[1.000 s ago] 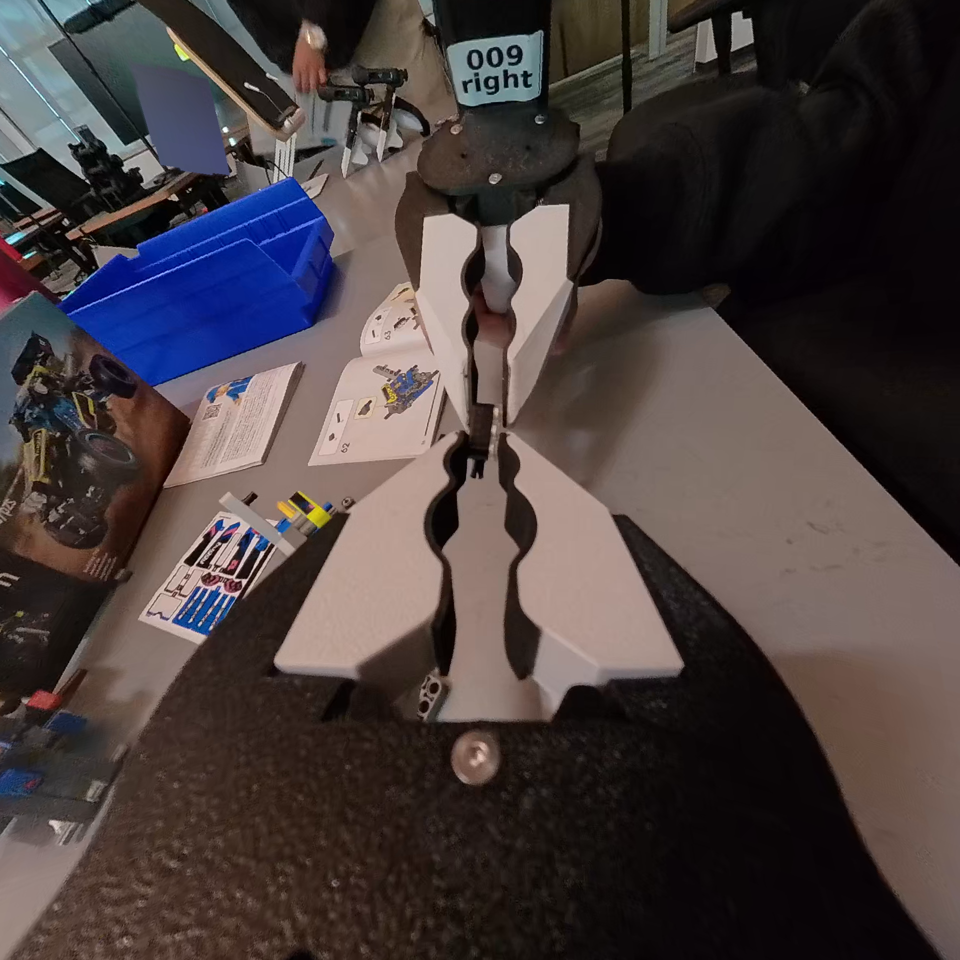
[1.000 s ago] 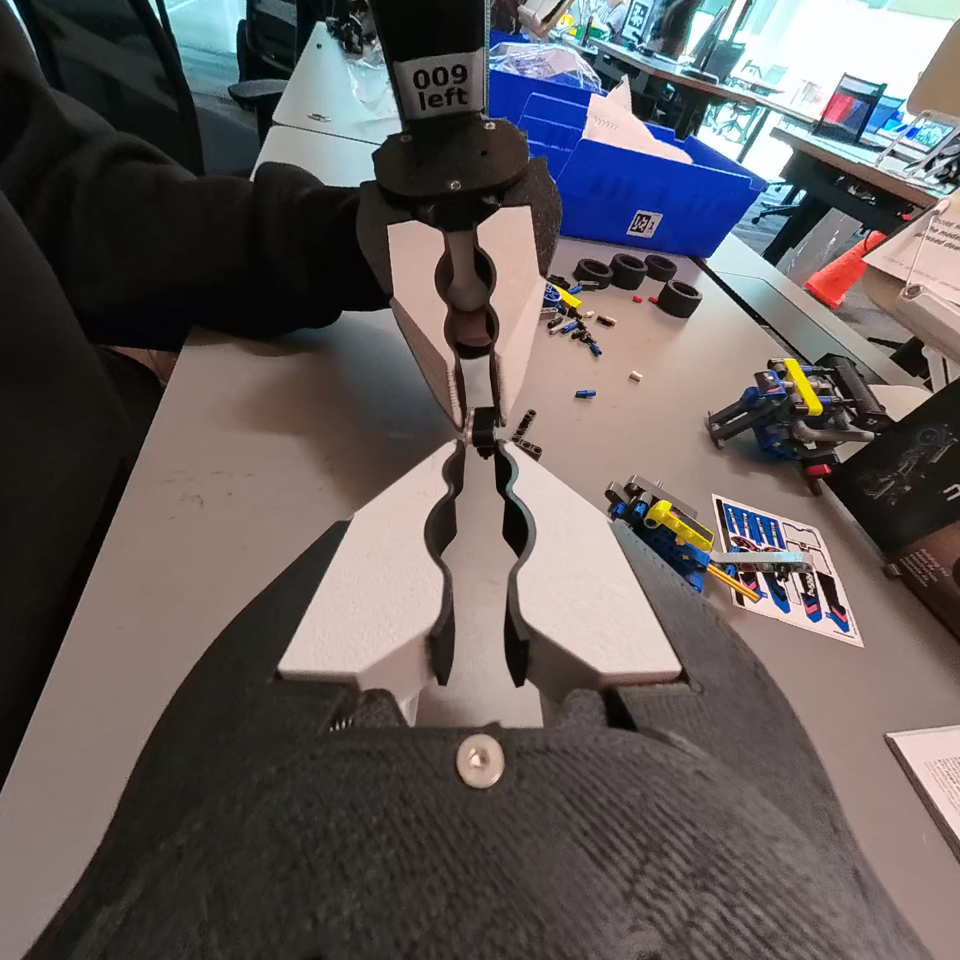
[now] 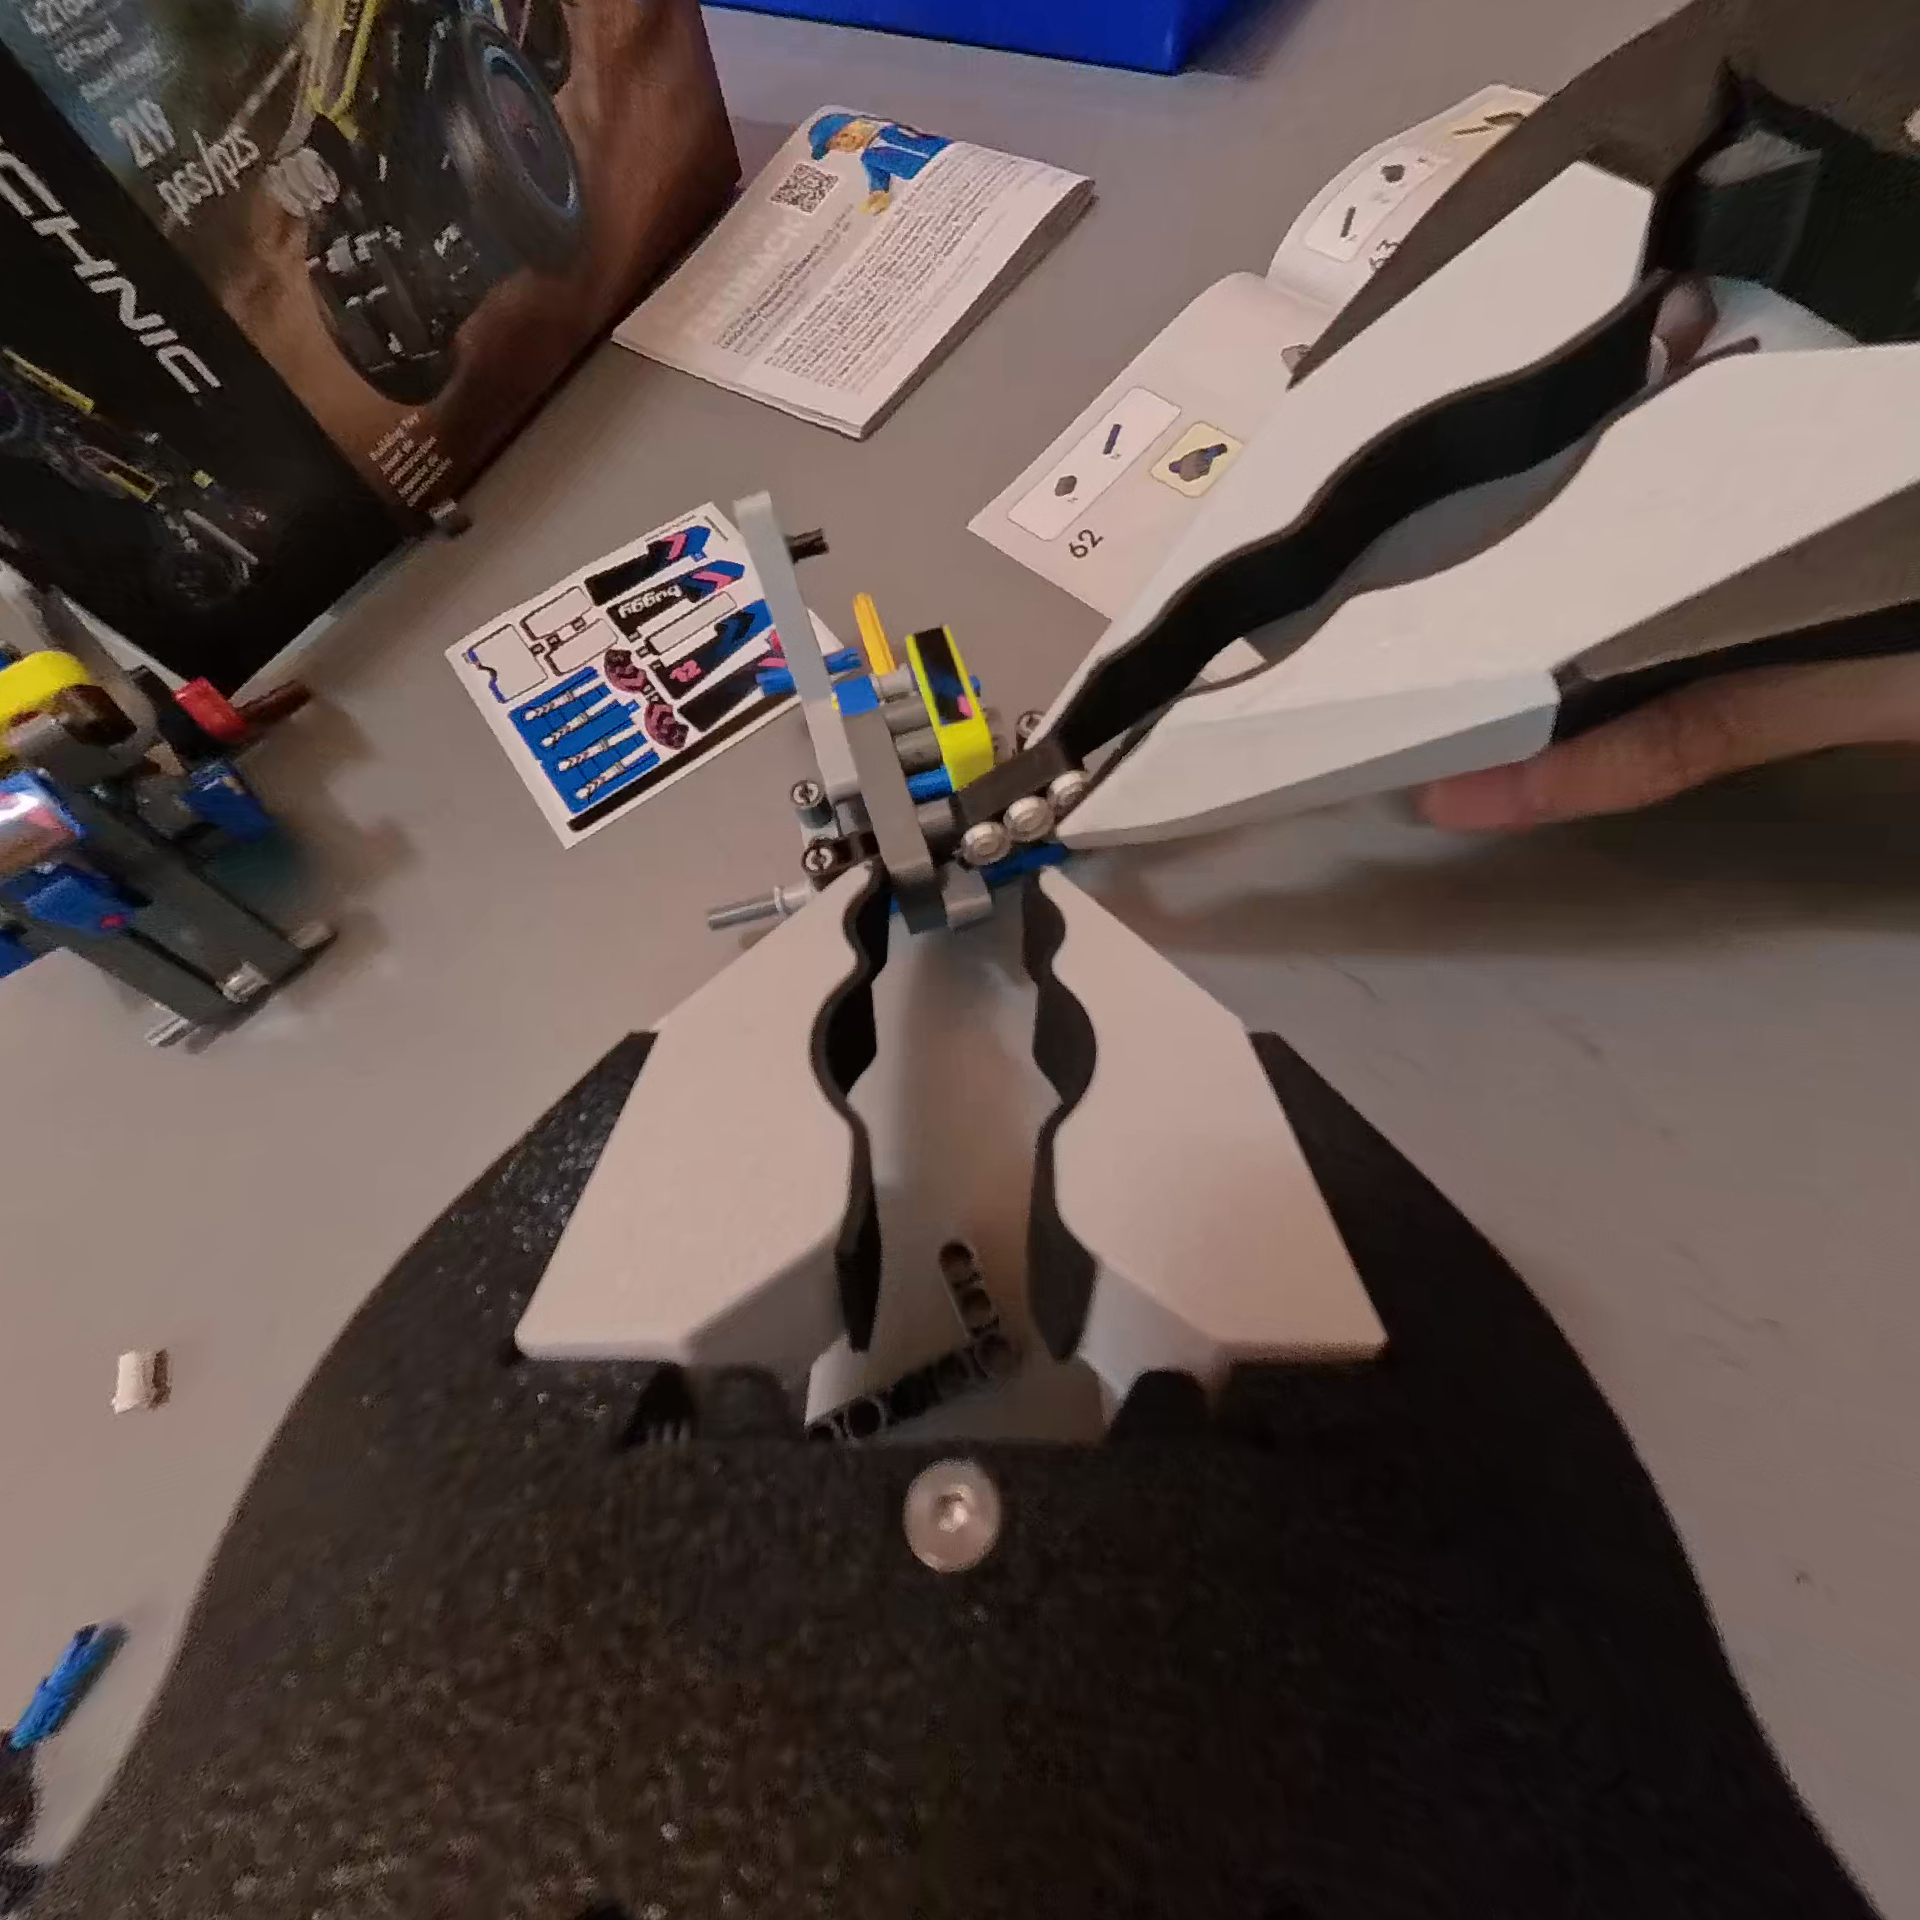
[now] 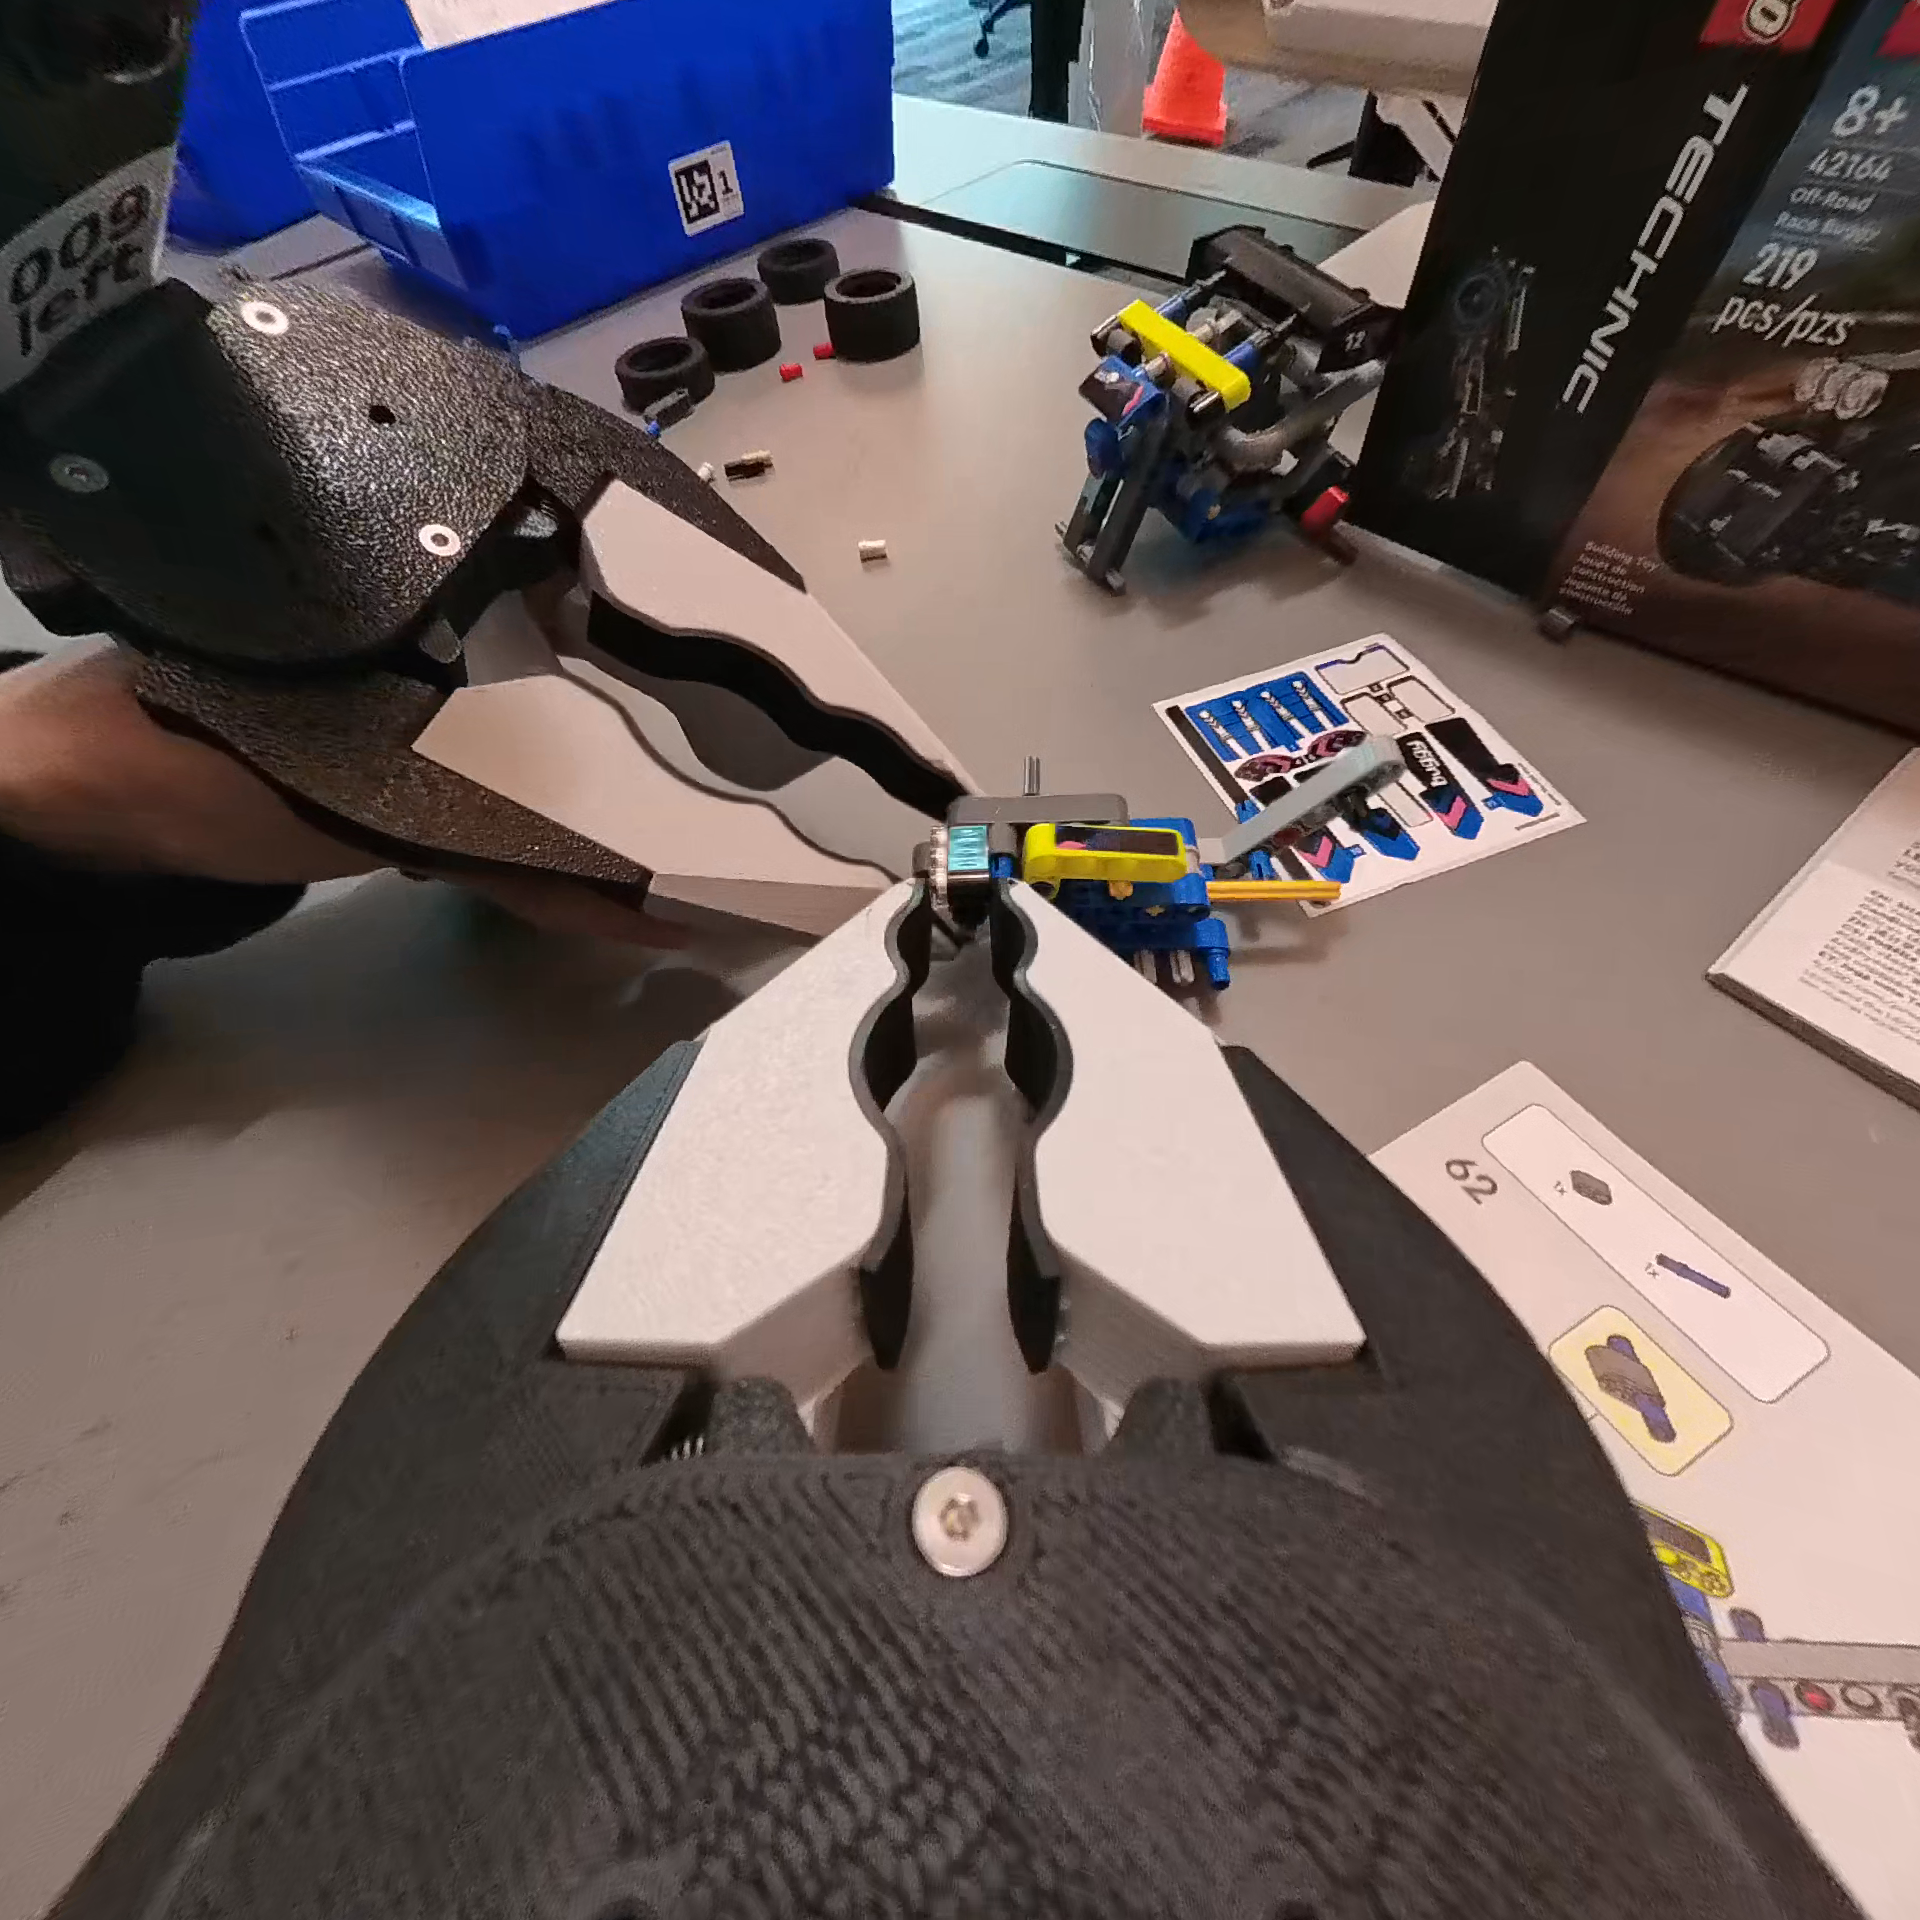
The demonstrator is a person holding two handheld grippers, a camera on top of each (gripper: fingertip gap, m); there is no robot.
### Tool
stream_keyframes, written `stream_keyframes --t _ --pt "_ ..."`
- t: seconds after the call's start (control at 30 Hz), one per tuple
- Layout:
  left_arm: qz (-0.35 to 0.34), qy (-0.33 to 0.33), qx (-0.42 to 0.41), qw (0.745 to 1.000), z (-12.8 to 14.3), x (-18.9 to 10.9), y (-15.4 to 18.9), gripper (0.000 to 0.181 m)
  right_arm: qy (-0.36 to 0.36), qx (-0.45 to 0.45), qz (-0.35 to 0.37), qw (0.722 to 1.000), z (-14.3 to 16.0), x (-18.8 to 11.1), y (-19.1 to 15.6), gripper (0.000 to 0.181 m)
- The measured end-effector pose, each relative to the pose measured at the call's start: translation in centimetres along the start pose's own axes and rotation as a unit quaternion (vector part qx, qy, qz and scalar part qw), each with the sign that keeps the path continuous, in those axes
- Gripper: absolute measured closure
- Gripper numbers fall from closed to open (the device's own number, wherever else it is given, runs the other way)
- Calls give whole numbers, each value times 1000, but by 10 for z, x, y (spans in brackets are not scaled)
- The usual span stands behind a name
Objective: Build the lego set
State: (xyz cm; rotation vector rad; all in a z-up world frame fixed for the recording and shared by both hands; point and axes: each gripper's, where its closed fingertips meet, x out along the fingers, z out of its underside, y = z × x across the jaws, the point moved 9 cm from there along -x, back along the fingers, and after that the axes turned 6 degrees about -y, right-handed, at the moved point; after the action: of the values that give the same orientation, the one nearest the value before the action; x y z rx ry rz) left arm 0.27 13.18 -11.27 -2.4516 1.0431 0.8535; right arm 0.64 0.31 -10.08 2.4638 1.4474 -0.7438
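Tongs left (image 3: 951,899) and right (image 4: 954,914) both pinch the small lego assembly (image 4: 1101,868), narrowly parted.

Left gripper (image 3: 951,904): angled down, fingertips converged, narrow gap between them. Right gripper (image 4: 956,914): enters from the opposite side, tips meeting the left's nearly at a right angle, jaws likewise nearly closed (contact at either set of tips unclear). A bare hand (image 3: 1662,764) shows beneath the right gripper's body.

Grey table (image 4: 1039,644) bears sticker sheet (image 4: 1371,769), tyres (image 4: 769,312), booklets (image 3: 862,270).
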Motion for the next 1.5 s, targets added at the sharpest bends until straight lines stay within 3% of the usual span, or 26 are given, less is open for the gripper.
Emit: stream_keyframes --t 0.03,0.9,1.2,1.5 --pt "0 -1 -5 1000 0 1 -1 159 -4 3 -2 1000 0 1 1 171" --pt "-12 -4 25 1000 0 3 0 160 -62 -32 8 998 5 9 2 171" --pt "-26 -6 32 999 0 5 -2 160 -131 -68 20 989 -7 11 1 171" --pt "-35 -8 42 998 1 4 -2 161 -108 -95 54 988 -3 14 -3 171"
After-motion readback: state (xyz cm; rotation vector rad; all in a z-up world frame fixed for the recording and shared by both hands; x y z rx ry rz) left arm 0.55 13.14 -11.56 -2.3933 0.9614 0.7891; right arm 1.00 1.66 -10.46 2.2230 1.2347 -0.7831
